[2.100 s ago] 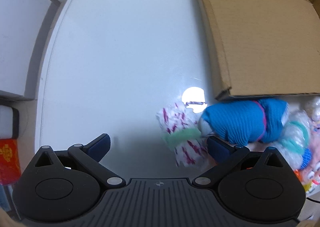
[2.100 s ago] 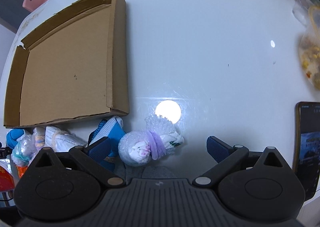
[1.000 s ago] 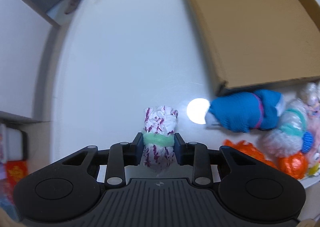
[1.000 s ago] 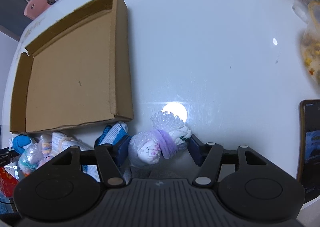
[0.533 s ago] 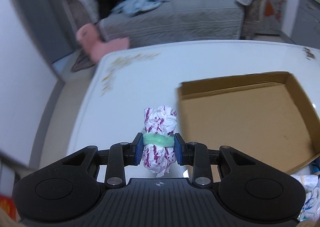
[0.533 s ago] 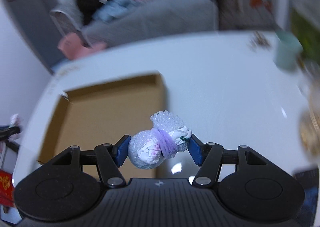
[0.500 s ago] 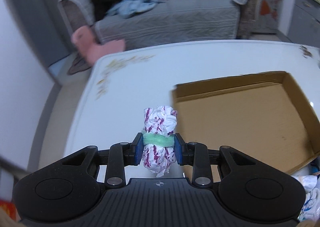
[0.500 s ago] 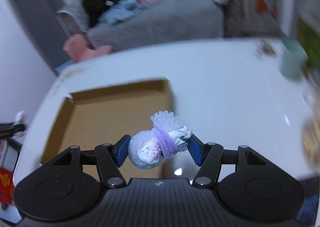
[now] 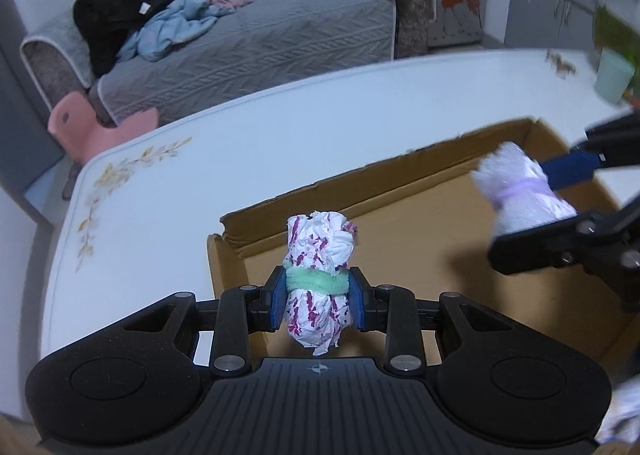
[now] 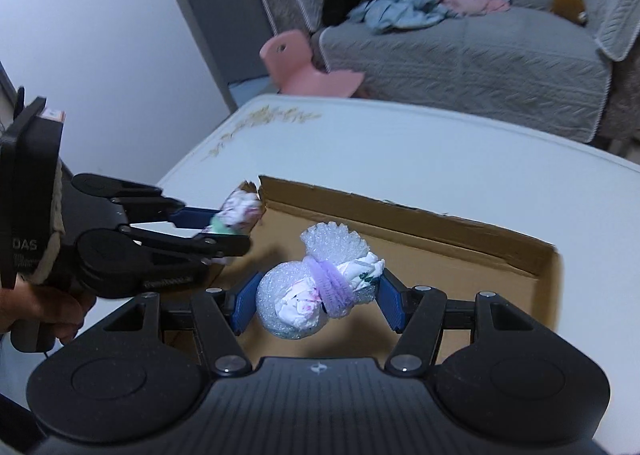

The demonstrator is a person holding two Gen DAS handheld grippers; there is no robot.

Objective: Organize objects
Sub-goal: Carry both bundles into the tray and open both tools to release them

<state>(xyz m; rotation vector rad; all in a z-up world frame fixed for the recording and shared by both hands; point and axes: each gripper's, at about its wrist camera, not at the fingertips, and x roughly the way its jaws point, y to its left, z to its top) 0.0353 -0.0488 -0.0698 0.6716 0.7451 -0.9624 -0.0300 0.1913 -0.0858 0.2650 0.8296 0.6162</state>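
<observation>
My left gripper [image 9: 318,291] is shut on a white bundle with magenta marks and a green band [image 9: 318,255]. It holds the bundle above the near left corner of the shallow cardboard box [image 9: 420,231]. My right gripper [image 10: 318,297] is shut on a bubble-wrapped bundle with a purple band [image 10: 316,291], held above the box [image 10: 460,251]. Each gripper shows in the other's view: the right gripper [image 9: 536,207] with its bundle [image 9: 520,191], and the left gripper [image 10: 224,227] with its bundle [image 10: 238,217].
The box lies on a white table [image 9: 240,151] with a floral print at its far left corner. A mint cup [image 9: 614,79] stands at the far right. A grey sofa [image 9: 240,35] with clothes and a pink stool [image 9: 92,127] stand beyond the table.
Both grippers closed on their bundles, lifted them off the table and moved over the cardboard box. They now face each other across it.
</observation>
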